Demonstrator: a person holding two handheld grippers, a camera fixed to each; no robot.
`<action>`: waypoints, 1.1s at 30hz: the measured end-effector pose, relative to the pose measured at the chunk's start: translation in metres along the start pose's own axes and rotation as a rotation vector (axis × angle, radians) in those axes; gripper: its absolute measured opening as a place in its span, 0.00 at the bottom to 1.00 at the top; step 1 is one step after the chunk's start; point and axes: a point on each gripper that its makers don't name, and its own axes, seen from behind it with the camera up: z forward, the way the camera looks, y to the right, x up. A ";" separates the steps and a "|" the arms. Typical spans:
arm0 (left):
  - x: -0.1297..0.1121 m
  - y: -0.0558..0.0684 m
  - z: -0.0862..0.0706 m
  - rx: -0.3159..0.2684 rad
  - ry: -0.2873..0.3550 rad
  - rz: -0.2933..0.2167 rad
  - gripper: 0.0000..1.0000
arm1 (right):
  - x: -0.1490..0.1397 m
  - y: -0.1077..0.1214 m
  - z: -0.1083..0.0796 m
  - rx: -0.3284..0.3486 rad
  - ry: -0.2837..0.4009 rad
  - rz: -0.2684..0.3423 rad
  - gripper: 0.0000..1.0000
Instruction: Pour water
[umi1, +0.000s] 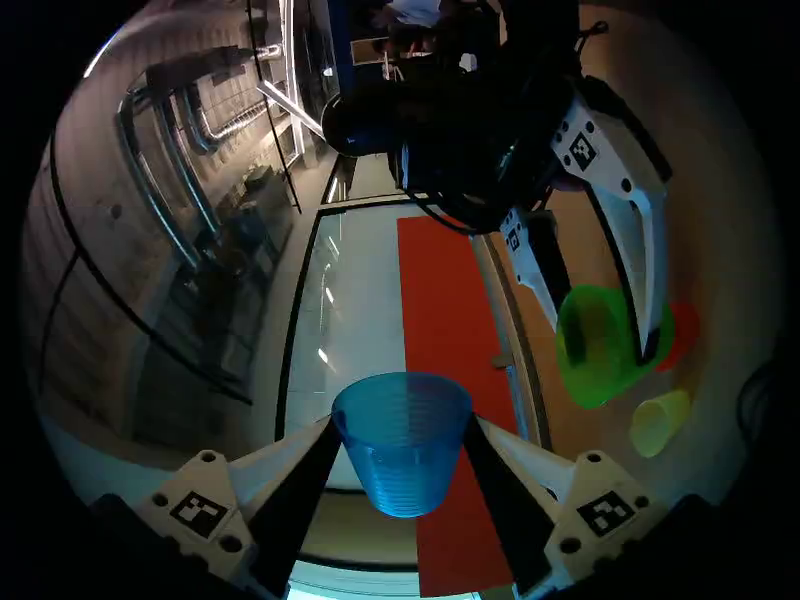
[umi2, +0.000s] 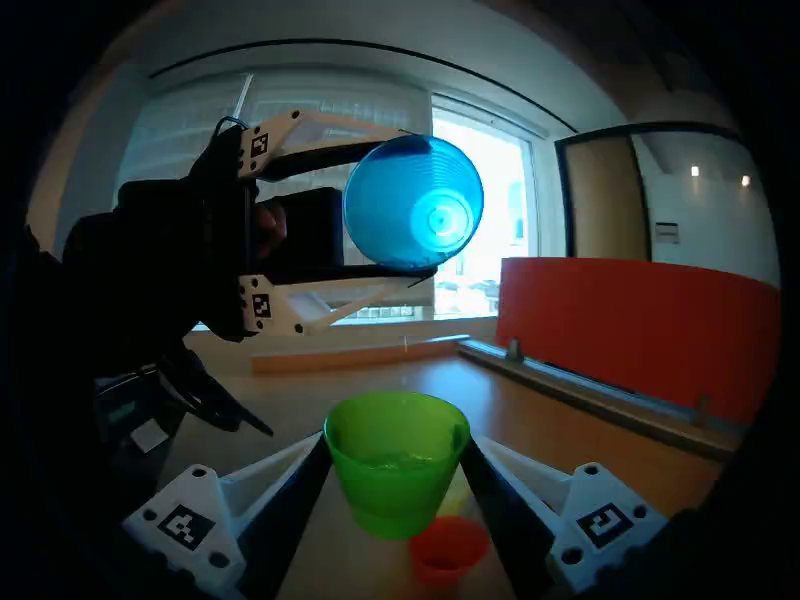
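Observation:
In the left gripper view my left gripper (umi1: 405, 450) is shut on a blue cup (umi1: 402, 440). Farther off, the right gripper (umi1: 600, 320) holds a green cup (umi1: 592, 345). In the right gripper view my right gripper (umi2: 397, 470) is shut on the green cup (umi2: 397, 470), which stands upright with a little liquid in it. Above it the blue cup (umi2: 412, 203) lies on its side between the left gripper's fingers (umi2: 330, 290), its bottom facing this camera. A dark-sleeved hand (umi2: 160, 270) holds that gripper.
A small red cup (umi2: 448, 548) sits on the wooden table (umi2: 540, 420) just below the green cup; the left gripper view shows the red cup (umi1: 684, 332) and a yellow cup (umi1: 660, 420). An orange-red partition (umi2: 650, 320) borders the table. Windows lie behind.

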 end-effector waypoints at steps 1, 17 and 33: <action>0.000 0.000 0.000 0.000 0.000 -0.002 0.85 | 0.000 0.000 0.000 0.000 0.000 0.000 0.90; -0.013 0.003 0.005 -0.002 -0.020 -0.143 0.85 | 0.001 0.000 0.000 -0.002 0.002 -0.001 0.90; -0.030 0.024 0.009 -0.054 -0.039 -0.503 0.85 | 0.003 0.003 -0.006 -0.010 0.013 -0.008 0.90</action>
